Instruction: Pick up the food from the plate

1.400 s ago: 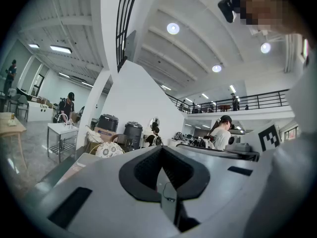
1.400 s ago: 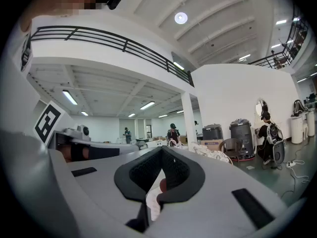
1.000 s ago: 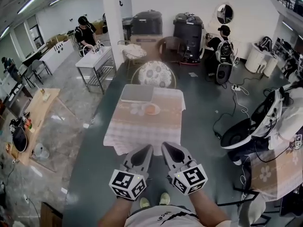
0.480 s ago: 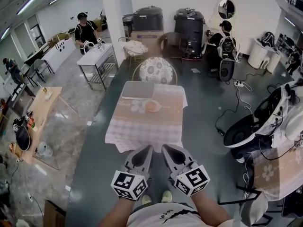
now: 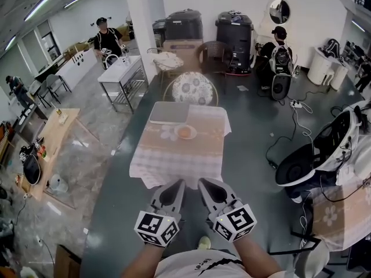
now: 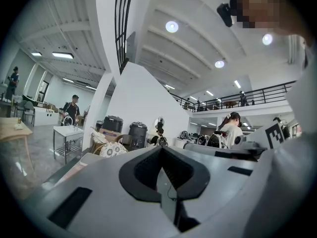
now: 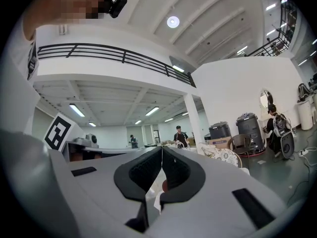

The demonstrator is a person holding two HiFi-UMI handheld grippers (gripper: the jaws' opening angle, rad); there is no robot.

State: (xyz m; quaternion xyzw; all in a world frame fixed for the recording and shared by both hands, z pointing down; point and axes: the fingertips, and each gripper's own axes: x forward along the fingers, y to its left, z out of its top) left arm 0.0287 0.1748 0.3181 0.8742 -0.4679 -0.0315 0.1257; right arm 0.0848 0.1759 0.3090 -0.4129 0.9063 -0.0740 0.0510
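Observation:
A white plate [image 5: 185, 132] with orange food [image 5: 185, 132] on it sits on a table [image 5: 177, 149] with a checked cloth, ahead of me in the head view. My left gripper [image 5: 177, 184] and right gripper [image 5: 204, 182] hang side by side well short of the table's near edge, both shut with nothing in them. In the left gripper view the jaws [image 6: 161, 149] meet at their tips; in the right gripper view they [image 7: 161, 149] also meet, with a glimpse of the orange food [image 7: 164, 185] far beyond them.
A grey tray [image 5: 169, 112] lies at the table's far left, and a round patterned chair [image 5: 192, 88] stands behind it. A metal table [image 5: 119, 74] and a person [image 5: 106, 39] are at far left; cables [image 5: 293, 132] and a black-and-white seat [image 5: 313, 155] at right.
The view has shifted slightly, and the table sits a little nearer. Both grippers stay shut and side by side. The person at the far left has straightened up.

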